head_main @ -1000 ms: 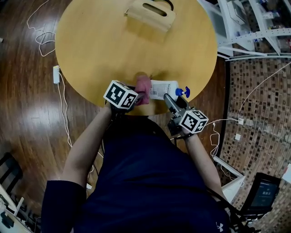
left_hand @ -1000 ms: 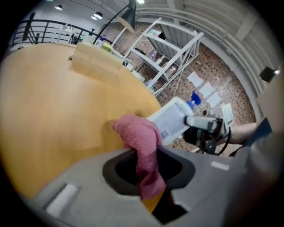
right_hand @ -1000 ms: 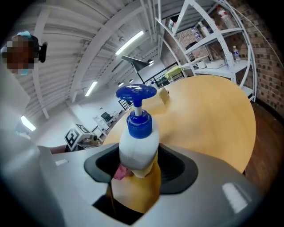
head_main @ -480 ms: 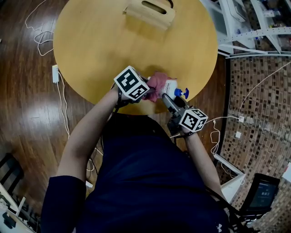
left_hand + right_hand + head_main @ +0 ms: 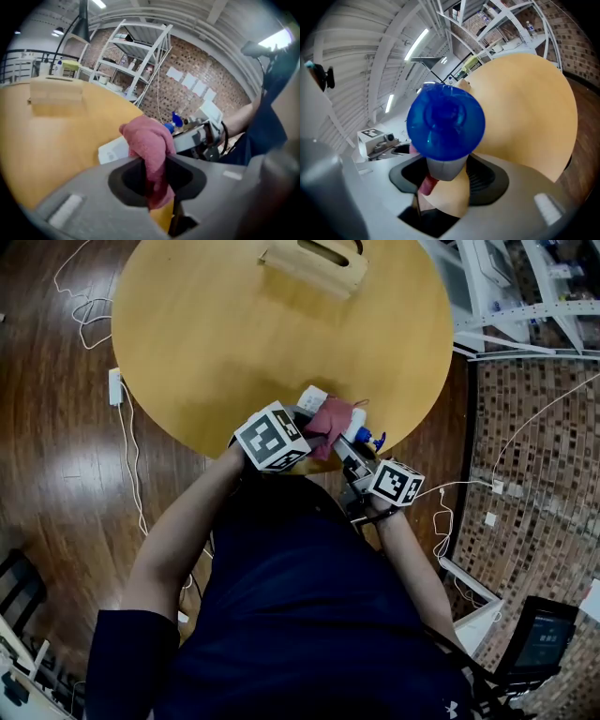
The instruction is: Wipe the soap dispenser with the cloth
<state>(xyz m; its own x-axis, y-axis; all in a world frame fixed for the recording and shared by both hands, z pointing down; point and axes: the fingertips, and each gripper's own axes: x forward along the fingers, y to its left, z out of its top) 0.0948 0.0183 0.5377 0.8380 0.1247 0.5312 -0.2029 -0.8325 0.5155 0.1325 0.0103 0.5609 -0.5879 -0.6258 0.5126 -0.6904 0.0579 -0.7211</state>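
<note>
The soap dispenser, a white bottle (image 5: 313,397) with a blue pump (image 5: 378,440), is held slanted over the near edge of the round wooden table (image 5: 234,334). My right gripper (image 5: 352,450) is shut on it near the pump end. In the right gripper view the blue pump (image 5: 445,123) fills the middle, its grey neck between the jaws of the right gripper (image 5: 445,180). The pink cloth (image 5: 330,416) lies draped over the bottle's middle. My left gripper (image 5: 154,180) is shut on the cloth (image 5: 150,140), and the white bottle (image 5: 112,150) shows behind it.
A wooden box with a slot handle (image 5: 314,263) stands at the table's far side. White metal shelving (image 5: 525,287) stands to the right. Cables and a power strip (image 5: 115,387) lie on the dark wood floor to the left. A person's body fills the lower half of the head view.
My left gripper has carried the cloth rightwards from the bottle's base end onto its middle, rolling as it went. The bottle has turned from lying level to slanting, base toward the upper left.
</note>
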